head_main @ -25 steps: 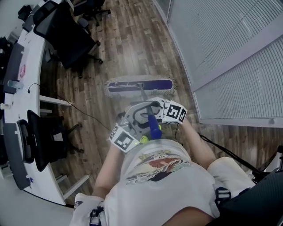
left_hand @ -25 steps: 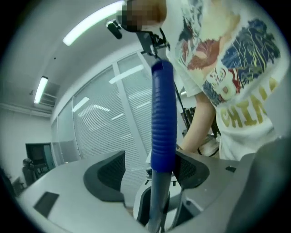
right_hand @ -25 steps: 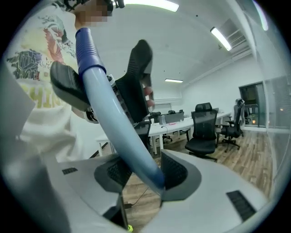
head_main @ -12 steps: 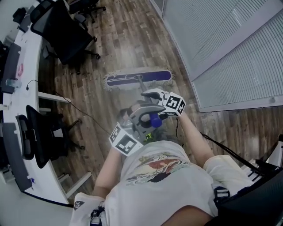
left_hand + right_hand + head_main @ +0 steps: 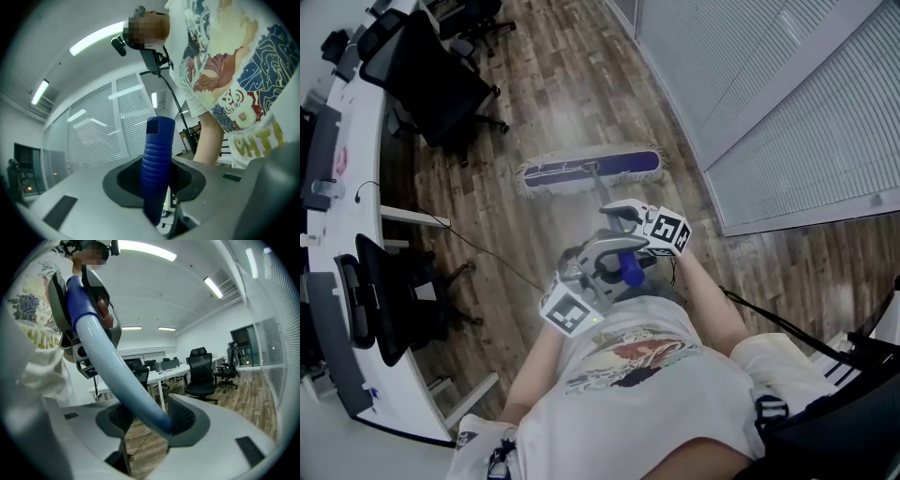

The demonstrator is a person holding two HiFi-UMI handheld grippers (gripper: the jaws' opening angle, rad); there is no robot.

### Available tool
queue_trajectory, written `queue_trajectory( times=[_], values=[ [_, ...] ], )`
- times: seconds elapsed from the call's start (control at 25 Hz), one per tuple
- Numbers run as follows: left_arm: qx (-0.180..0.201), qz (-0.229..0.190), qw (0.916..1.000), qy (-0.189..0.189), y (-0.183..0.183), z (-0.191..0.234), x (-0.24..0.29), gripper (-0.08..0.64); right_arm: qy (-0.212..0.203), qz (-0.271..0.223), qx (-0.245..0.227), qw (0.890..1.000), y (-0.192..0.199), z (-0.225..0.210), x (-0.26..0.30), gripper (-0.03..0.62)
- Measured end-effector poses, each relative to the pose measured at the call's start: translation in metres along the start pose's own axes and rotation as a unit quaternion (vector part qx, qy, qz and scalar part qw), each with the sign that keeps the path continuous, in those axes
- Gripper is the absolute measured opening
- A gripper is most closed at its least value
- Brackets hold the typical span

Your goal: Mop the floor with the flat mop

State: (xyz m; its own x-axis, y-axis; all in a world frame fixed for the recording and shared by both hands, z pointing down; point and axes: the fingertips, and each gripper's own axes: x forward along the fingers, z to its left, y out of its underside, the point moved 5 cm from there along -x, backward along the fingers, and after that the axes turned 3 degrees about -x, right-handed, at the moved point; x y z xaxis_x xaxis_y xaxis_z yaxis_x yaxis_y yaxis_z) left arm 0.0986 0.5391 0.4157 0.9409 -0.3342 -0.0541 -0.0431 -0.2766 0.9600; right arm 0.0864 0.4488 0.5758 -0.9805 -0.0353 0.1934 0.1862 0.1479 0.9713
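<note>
At my waist, the left gripper (image 5: pixel 157 190) has just been closing and now clamps the blue ribbed grip (image 5: pixel 157 154) that caps the flat mop's pole (image 5: pixel 110 362). Just ahead, the right gripper (image 5: pixel 145 420) has just been opening. The pole passes slantwise between its jaws and leans on one pad, so I judge this hold loose rather than clamped. From these two holds the pole runs forward and down to the mop head (image 5: pixel 591 172), which lies flat on the wooden floor (image 5: pixel 572 84). Its long axis is crosswise to the pole, and one end is near the blind-covered wall (image 5: pixel 769 94). The right gripper is the nearer to the head. I judge that it must close again before the next stroke, which runs along the pole's line.
</note>
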Motion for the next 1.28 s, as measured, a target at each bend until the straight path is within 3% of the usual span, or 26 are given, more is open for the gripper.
queue_trajectory(
  times=[0.2,0.44,0.88,1.28],
  values=[
    [-0.002,0.000,1.0000,-0.004,0.009,0.029,-0.001,0.110,-0.021,0.021,-0.016,0.999,-0.006,-0.028,0.013,0.196],
    [-0.010,0.050,0.9983,0.028,0.055,0.066,0.016,0.120,-0.038,0.090,-0.038,0.995,0.011,-0.088,0.028,0.201],
    [-0.034,0.019,0.9980,-0.049,0.078,0.259,0.068,0.132,-0.040,0.026,-0.009,0.999,-0.052,-0.267,0.041,0.201],
    [-0.027,0.034,0.9976,-0.054,0.102,0.331,0.098,0.135,-0.052,0.036,-0.017,0.998,-0.062,-0.348,0.046,0.201]
  ],
)
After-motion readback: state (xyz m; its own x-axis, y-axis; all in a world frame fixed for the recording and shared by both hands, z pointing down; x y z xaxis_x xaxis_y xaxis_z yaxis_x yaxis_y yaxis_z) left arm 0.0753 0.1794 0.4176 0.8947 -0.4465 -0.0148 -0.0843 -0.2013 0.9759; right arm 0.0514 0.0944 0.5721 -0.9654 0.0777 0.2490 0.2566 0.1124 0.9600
